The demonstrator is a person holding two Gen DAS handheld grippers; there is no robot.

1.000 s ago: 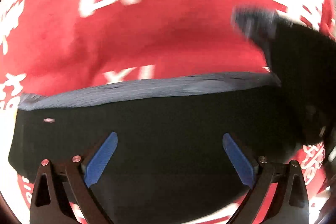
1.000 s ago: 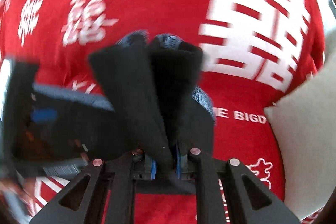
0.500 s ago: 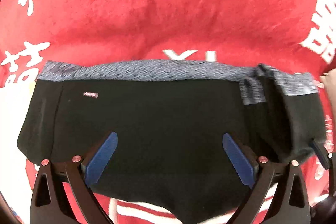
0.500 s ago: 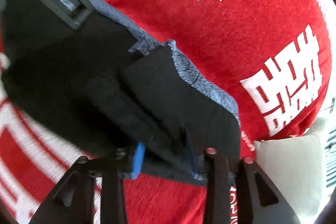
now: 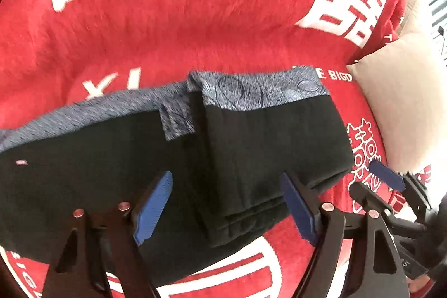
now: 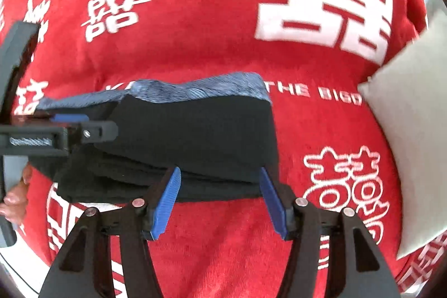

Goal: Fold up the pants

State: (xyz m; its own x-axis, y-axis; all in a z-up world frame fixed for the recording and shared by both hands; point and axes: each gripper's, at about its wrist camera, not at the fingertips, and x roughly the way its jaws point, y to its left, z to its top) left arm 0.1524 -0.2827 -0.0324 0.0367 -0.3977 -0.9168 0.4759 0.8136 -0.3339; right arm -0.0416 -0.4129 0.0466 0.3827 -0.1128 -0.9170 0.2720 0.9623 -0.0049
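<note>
With both the left claw [image 5: 226, 203] and right claw [image 6: 220, 200] wide and empty, regrasp the pants [image 5: 251, 147] at the 9 o'clock end and fold squarely onto the stack.

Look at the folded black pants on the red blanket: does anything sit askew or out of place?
Slightly. On the black pants, the folded-over right section's grey-blue waistband sits a little higher than the waistband beneath, leaving a step at the overlap. Both the left hand-held gripper and the right hand-held gripper are open.
</note>
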